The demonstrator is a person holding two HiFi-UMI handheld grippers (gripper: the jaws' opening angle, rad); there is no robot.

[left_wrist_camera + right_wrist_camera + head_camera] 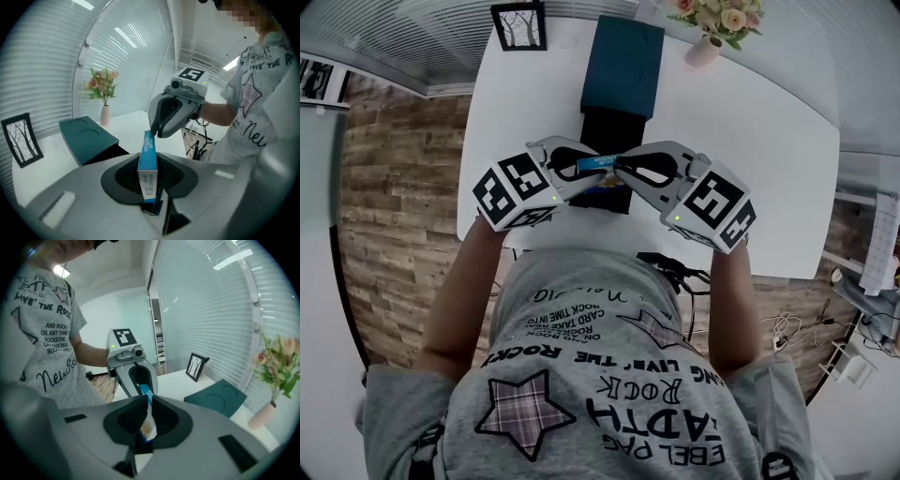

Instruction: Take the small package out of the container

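A small blue package hangs lengthwise between my two grippers, just above the black container on the white table. My left gripper is shut on the package's left end. In the left gripper view the package stands on edge between that gripper's jaws, and the right gripper clamps its far end. My right gripper is shut on the right end. In the right gripper view the package sits pinched between its jaws, with the left gripper beyond.
The container's teal lid lies just behind it. A framed picture stands at the table's far left and a vase of flowers at the far right. Cables lie on the floor by the table's near edge.
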